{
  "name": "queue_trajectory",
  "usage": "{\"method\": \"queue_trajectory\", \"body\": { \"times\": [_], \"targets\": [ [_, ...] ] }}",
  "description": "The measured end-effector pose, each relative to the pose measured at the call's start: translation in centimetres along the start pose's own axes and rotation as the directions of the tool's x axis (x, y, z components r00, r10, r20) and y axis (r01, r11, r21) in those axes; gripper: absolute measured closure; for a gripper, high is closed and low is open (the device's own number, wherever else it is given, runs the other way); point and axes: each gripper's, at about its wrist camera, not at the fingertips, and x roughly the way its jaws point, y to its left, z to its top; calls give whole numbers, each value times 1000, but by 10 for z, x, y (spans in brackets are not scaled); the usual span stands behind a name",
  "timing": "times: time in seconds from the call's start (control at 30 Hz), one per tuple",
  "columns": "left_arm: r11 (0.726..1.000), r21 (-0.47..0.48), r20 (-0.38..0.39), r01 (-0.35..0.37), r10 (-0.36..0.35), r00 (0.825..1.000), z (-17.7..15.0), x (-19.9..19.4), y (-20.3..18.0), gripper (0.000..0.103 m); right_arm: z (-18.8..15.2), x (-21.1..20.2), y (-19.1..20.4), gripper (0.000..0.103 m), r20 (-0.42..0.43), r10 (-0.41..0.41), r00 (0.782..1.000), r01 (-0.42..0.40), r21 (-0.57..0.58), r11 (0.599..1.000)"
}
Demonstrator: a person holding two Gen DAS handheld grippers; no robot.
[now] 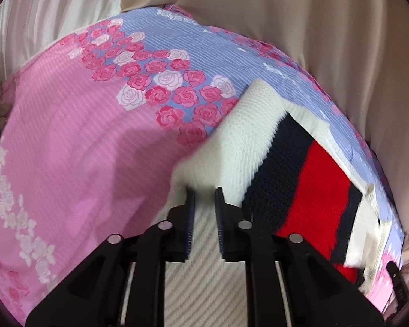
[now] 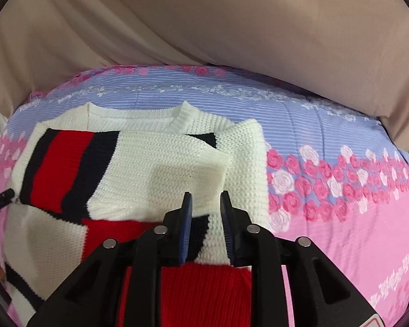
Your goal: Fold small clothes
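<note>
A cream knitted sweater (image 2: 155, 160) with navy and red stripes lies on a bed covered by a pink and lilac rose-print sheet (image 2: 340, 190), a beige curtain (image 2: 231, 27) hanging behind it. In the right wrist view the sweater fills the centre and lower left of the frame, neckline toward the top, with one sleeve folded across its chest, so its long axis runs from the top of the frame down toward the camera. The right gripper (image 2: 205, 199) hovers directly above the lower body of the sweater, jaws parted, nothing between them. In the left wrist view the sweater runs diagonally from centre to lower right; the left gripper (image 1: 205, 194) sits at its cream edge, jaws slightly apart, knit just past the tips and blurred, so contact cannot be told. Both grippers seem equally near the garment. The hem is cut off below both frames, and the second sleeve is hard to make out.
</note>
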Motion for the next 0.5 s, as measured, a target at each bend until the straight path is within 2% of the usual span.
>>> {"method": "queue_trajectory", "body": {
  "times": [0.03,0.1,0.27,0.37,0.5],
  "targets": [
    [1000,11,-12,0,0,1000,-6,-6,2,83,-4,-6,-4,68,-14,2,1000,-2,16,1000],
    [1000,25,-31,7,-7,999,-18,-14,9,72,-16,-17,-12,59,-40,15,999,-13,45,999],
    [996,92,-104,-7,16,994,-69,-43,47,61,-62,-36,-35,53,-149,101,984,-85,111,990],
    [991,131,-138,-18,36,990,-101,-60,67,54,-100,-48,-47,52,-240,177,954,-146,145,979],
    [992,127,-215,-20,47,976,-142,-76,91,51,-149,-62,-49,51,-351,191,917,-162,110,981]
  ]
}}
